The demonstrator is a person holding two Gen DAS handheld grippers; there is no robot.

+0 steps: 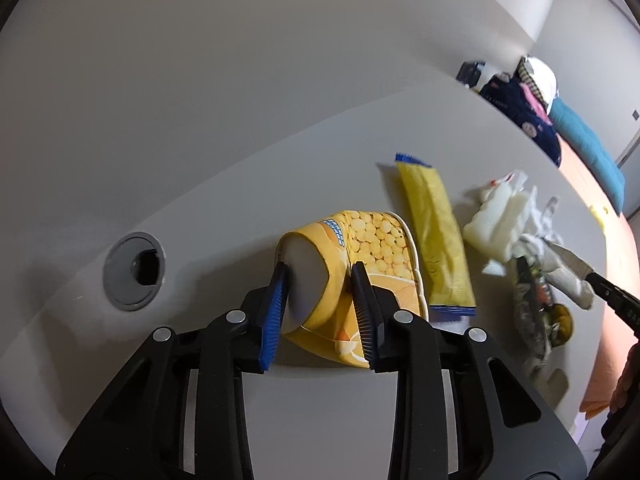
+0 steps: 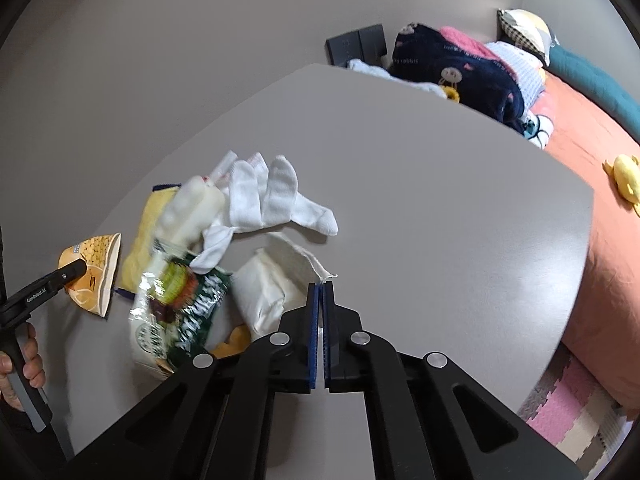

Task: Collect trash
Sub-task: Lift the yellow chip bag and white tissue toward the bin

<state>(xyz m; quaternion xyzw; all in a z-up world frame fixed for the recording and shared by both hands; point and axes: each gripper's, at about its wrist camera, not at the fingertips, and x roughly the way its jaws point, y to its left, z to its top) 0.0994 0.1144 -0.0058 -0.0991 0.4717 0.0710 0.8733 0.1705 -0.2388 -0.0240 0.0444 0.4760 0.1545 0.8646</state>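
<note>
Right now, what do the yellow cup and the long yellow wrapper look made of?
Yellow cup: likely printed paper, matte, dented where the jaws squeeze it, with a rolled rim. Long yellow wrapper: probably thin plastic film, slightly wrinkled, with crimped blue ends.

green snack bag (image 2: 180,312) print — blurred | person's hand (image 2: 18,364) — cut off

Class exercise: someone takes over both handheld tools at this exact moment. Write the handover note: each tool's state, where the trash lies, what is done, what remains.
Left tool: closed on the crushed yellow paper cup, which lies on its side on the grey table.
Right tool: shut; it seems to pinch an edge of the white pouch.
Between them on the table: yellow wrapper, green snack bag, white plastic bag, white socks.
Done: two items gripped.
Left: carry them off, then collect the rest. No bin in view.
</note>
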